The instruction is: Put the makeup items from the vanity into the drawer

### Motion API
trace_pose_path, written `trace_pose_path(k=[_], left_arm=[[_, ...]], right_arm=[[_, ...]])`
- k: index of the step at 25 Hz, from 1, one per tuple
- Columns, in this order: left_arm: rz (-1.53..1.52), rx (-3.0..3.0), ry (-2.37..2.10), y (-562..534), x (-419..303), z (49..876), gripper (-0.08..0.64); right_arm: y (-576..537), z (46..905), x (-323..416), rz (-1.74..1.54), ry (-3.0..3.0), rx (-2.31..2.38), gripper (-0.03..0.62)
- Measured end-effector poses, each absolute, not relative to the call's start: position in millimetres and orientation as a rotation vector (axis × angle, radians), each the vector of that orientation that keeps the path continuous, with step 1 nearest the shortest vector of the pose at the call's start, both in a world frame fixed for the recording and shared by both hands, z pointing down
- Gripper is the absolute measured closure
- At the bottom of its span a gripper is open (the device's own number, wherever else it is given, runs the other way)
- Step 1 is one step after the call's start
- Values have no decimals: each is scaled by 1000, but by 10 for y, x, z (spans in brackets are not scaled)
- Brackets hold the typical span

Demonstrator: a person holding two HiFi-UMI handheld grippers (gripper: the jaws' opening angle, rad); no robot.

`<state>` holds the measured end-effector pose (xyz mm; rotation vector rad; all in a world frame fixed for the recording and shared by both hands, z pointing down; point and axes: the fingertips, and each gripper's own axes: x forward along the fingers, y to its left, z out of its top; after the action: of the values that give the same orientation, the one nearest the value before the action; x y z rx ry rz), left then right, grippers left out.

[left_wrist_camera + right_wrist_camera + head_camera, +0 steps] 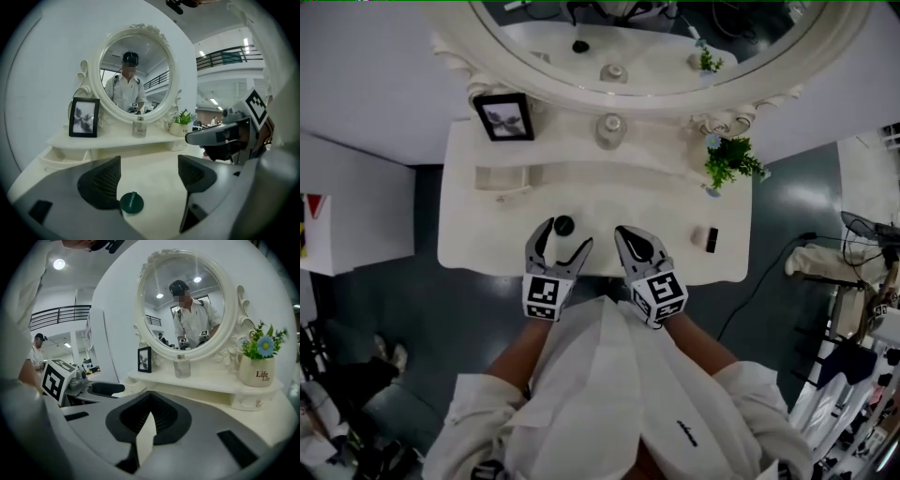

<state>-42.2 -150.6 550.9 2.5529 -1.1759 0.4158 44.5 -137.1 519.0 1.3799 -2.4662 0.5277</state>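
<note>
Two handheld grippers hover at the front edge of a white vanity table point(487, 246), at 6 o'clock on its top. The left gripper point(565, 238) has its jaws spread wide, and a small dark-green round makeup jar point(563, 225) sits on the tabletop between them, closer to the left jaw. The right gripper point(630, 242) has its jaws pressed together and holds nothing. A small pink-and-black makeup item point(706, 237) lies at 3 o'clock from it. On the raised back shelf, under an oval white-framed mirror point(534, 70), stand a black-framed photograph point(504, 116) at 11 o'clock, a clear glass bottle point(610, 130) at 12 and a green potted plant point(729, 159) at 2
</note>
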Motion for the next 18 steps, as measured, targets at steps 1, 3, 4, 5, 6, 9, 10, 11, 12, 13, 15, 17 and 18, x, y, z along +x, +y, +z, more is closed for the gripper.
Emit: trace_pose_path(k=[1,3,4,5,6,9,10,11,12,13,15,17,18], left_arm=[[428,2539,-1177,-1510,-427,5562,167],[450,2510,-1185,-1532,-436,5663,167],[465,2499,-1194,-1550,-437,5708,168],[483,2490,-1204,-1566,-436,5755,169],[499,2479,-1215,-1576,-435,5805,169],[537,2435,-1247,-1596,-452,5954,169],[548,2424,-1259,-1617,-463,5997,169],[556,2412,-1268,-1640,-473,6042,169],[562,2400,-1274,-1660,-478,6087,169],[567,2388,-1278,-1672,-476,6131,169],[588,2375,-1284,-1682,-457,6213,169],[614,2363,-1287,-1689,-439,6297,172],[623,2350,-1289,-1690,-438,6344,173]], right_arm=[[-1389,5229,424,527,-2466,1361,574],[-1431,5307,390,528,-2468,1323,574],[-1451,5350,376,530,-2471,1301,574],[-1465,5396,362,534,-2475,1281,574],[-1470,5444,347,539,-2477,1261,574],[-1473,5600,299,551,-2469,1205,574],[-1499,5644,283,549,-2465,1191,574],[-1534,5686,271,553,-2461,1182,575],[-1564,5735,266,562,-2457,1177,574],[-1584,5792,266,574,-2451,1174,574],[-1605,5905,259,586,-2442,1161,574],[-1627,5992,225,588,-2438,1141,574],[-1635,6032,201,590,-2434,1130,574]])
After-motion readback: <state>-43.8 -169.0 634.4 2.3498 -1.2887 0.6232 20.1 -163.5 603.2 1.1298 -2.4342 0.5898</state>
